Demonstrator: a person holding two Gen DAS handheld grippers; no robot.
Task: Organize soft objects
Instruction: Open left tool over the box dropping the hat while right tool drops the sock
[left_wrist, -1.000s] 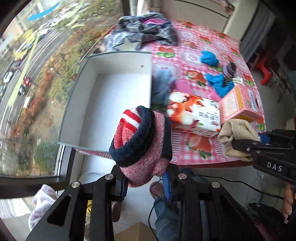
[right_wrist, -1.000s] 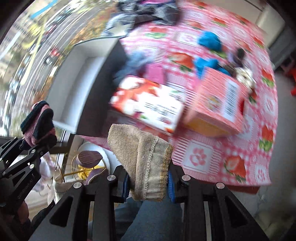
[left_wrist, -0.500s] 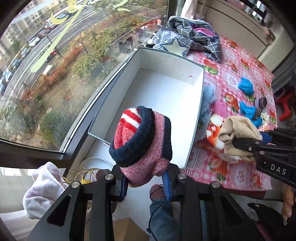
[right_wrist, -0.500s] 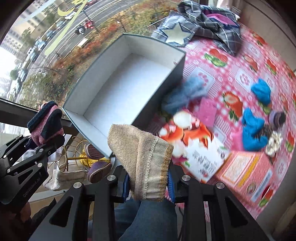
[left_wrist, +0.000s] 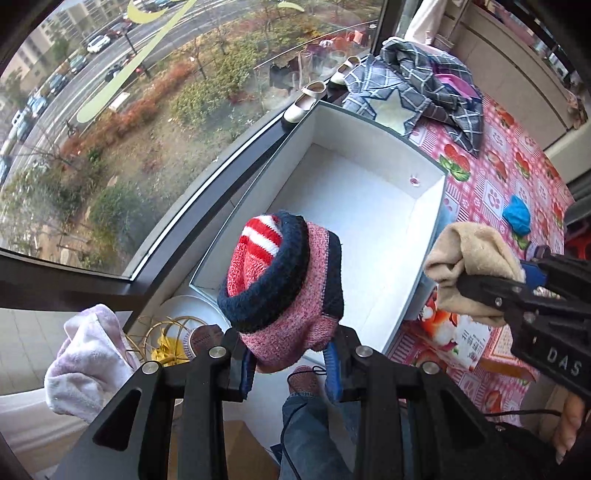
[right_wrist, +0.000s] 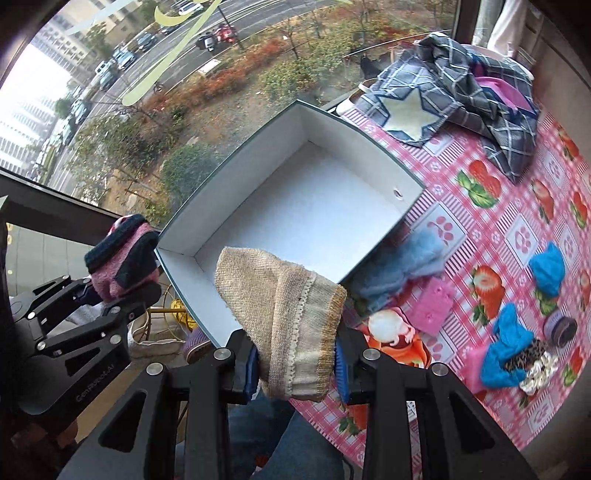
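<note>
My left gripper (left_wrist: 290, 363) is shut on a rolled pink sock with a navy cuff and red-white stripes (left_wrist: 284, 284), held over the near end of the white box (left_wrist: 354, 206). My right gripper (right_wrist: 295, 363) is shut on a folded beige sock (right_wrist: 288, 317), above the box's near corner (right_wrist: 207, 254). Each gripper shows in the other's view: the right one with the beige sock (left_wrist: 476, 273) at right, the left one with the pink sock (right_wrist: 122, 258) at left. The box is empty inside.
The box sits on a pink strawberry-print tablecloth (right_wrist: 517, 236) beside a large window. A plaid garment (right_wrist: 476, 88) lies at the far end. Blue socks (right_wrist: 546, 266), a pale blue sock (right_wrist: 402, 266), a pink item (right_wrist: 432, 302) and a printed package (left_wrist: 458, 336) lie to the right.
Both grippers have swung left from the table's front edge to over the box's near end, rolling as they went. Each keeps its sock.
</note>
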